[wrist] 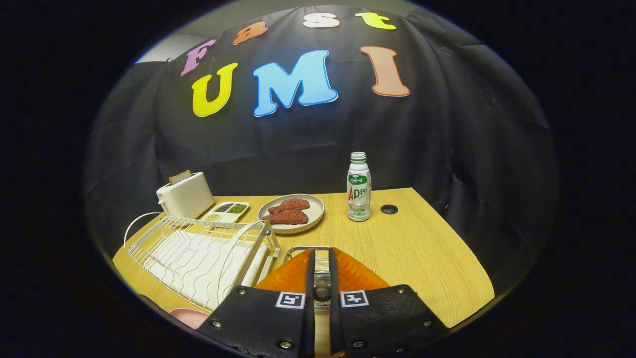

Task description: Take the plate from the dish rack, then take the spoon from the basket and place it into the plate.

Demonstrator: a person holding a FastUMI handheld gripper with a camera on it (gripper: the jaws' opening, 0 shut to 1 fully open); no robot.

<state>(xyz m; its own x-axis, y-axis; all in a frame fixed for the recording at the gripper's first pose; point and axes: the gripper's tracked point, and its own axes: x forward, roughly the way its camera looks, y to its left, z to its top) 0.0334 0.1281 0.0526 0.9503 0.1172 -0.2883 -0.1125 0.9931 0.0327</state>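
Screwed gripper [322, 298] plates with square coded markers

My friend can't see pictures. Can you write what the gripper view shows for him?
The gripper has its fingers closed on the edge of an orange plate, beside a white dish rack on a wooden table. Beyond them stand a toaster, a plate of meat and a bottle.

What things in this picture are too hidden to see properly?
Gripper view:
- Spoon: a sliver shows between the closed fingers; the rest is hidden, so whether they press it is unclear.
- Orange basket: its near part is covered by the gripper.
- Pink object under the dish rack: cut off, unidentifiable.
- Toaster: slot contents too small.
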